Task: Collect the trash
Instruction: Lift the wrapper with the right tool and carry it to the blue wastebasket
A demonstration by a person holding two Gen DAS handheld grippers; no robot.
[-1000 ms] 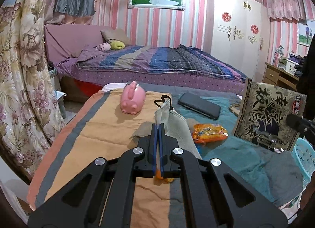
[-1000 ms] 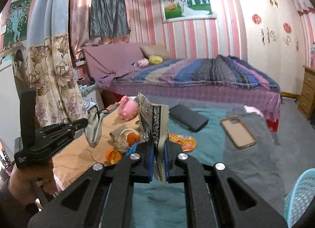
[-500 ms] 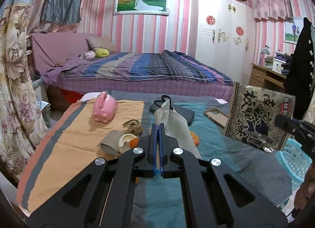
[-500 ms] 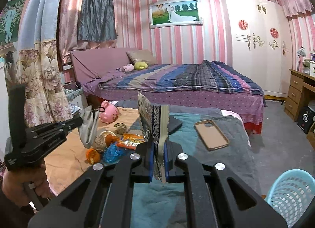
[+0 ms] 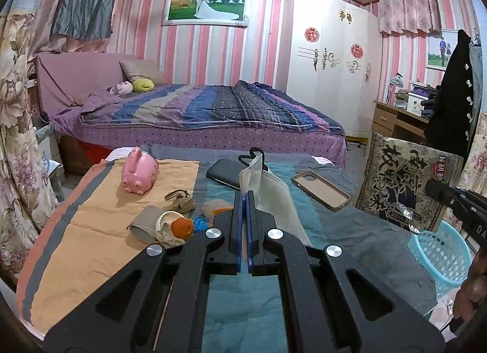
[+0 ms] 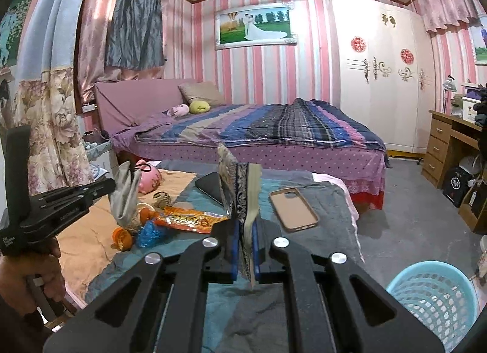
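Note:
My left gripper [image 5: 244,197] is shut on a white face mask [image 5: 268,191] with a black ear loop, held above the table; it also shows in the right wrist view [image 6: 124,194]. My right gripper [image 6: 243,228] is shut on a patterned snack bag [image 6: 240,188], seen in the left wrist view [image 5: 404,191] at the right. A light blue trash basket [image 6: 432,301] stands on the floor at the lower right, also in the left wrist view [image 5: 438,252]. Loose trash lies on the table: an orange wrapper [image 6: 188,219], orange peel [image 6: 123,237], a blue wrapper [image 6: 150,232].
A pink piggy bank [image 5: 140,174], a tan phone case [image 5: 321,190] and a black wallet [image 5: 225,173] lie on the cloth-covered table [image 5: 91,231]. A bed [image 6: 258,133] stands behind, a wardrobe [image 6: 380,79] and a desk [image 6: 450,146] to the right.
Both grippers have risen and swung right with their loads still held. The blue basket has come further into both views.

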